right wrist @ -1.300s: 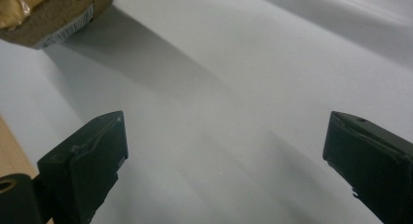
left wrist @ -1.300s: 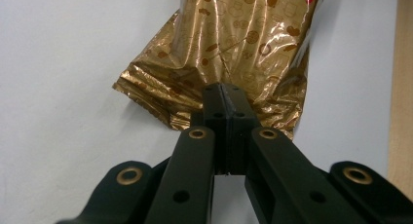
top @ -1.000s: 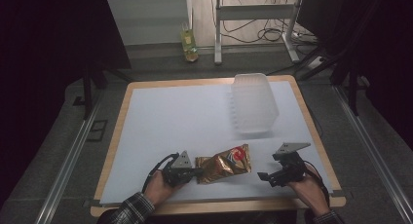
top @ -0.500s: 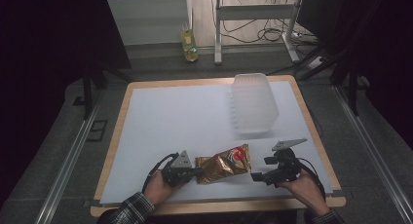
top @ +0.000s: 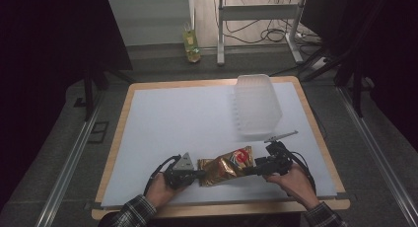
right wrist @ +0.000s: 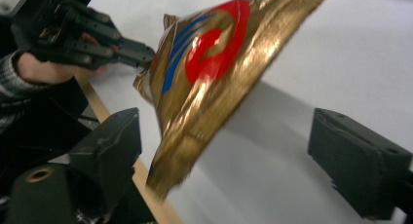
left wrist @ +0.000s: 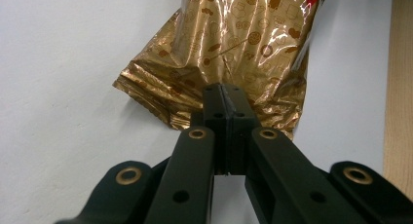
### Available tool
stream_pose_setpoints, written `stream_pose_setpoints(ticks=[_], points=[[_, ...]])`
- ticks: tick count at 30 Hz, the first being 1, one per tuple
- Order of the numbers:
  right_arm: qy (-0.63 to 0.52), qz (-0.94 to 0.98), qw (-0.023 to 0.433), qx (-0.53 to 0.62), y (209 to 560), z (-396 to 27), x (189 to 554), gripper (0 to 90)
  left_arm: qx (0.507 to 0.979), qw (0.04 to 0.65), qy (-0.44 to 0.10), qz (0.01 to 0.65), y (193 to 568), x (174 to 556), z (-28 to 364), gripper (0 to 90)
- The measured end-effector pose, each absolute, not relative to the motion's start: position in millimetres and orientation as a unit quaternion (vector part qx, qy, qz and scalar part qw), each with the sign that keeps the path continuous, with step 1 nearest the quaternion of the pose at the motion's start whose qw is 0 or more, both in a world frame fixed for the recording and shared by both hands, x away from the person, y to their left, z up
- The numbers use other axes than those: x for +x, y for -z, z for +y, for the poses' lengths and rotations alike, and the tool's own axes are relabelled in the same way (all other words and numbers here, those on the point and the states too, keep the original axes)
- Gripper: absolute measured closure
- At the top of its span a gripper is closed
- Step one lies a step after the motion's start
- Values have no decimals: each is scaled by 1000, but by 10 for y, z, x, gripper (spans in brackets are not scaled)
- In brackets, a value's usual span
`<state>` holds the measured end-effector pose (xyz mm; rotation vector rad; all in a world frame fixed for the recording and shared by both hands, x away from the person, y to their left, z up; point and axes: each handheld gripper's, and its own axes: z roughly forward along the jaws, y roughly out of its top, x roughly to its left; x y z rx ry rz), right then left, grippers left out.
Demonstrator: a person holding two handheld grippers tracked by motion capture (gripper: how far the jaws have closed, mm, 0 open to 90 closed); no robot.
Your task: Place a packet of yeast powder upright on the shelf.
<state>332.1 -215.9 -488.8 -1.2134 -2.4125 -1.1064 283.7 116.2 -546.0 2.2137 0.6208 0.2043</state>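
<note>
A gold foil snack bag (top: 226,166) with a red and blue logo lies near the table's front edge. My left gripper (top: 199,173) is shut on the bag's crimped left end; in the left gripper view its jaws (left wrist: 226,98) pinch the wrinkled seam of the bag (left wrist: 234,44). My right gripper (top: 250,170) is at the bag's right end. In the right gripper view the bag (right wrist: 214,78) stands tilted between the right gripper's (right wrist: 229,160) wide-apart jaws, which have just been closing and do not press on it. The left gripper (right wrist: 139,51) shows beyond the bag.
A clear plastic tub (top: 256,106) sits at the back right of the white sheet (top: 177,123) on the wooden table. The table's front edge (top: 222,207) is close under both hands. A yellow bottle (top: 192,43) stands on the floor beyond the table.
My right gripper has moved left from the table's right side up to the bag's right end, so the bag now sits between its jaws. The left gripper has kept still.
</note>
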Motion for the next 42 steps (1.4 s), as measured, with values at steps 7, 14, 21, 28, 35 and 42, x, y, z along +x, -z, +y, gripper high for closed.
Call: stream_pose_setpoints(ticks=[7,14,21,28,35,42], points=[[380,-811,154,-417,4958,-1981,3480,316,877,405,-82,245,5461,2836,1161,899],[378,-806,178,-419,4991,-1825,3563,491,879,402,-84,242,5457,2835,1163,898],[388,-801,195,-413,5019,-1840,3590,664,880,401,-91,240,5449,2825,1154,896],[399,-807,186,-392,4962,-1838,3563,712,882,398,-107,231,5396,2799,1166,788],[406,-819,165,-370,4839,-1853,3560,720,869,414,-110,246,5358,2802,1215,658],[407,-828,147,-356,4749,-1883,3560,722,862,423,-116,256,5342,2808,1251,552]])
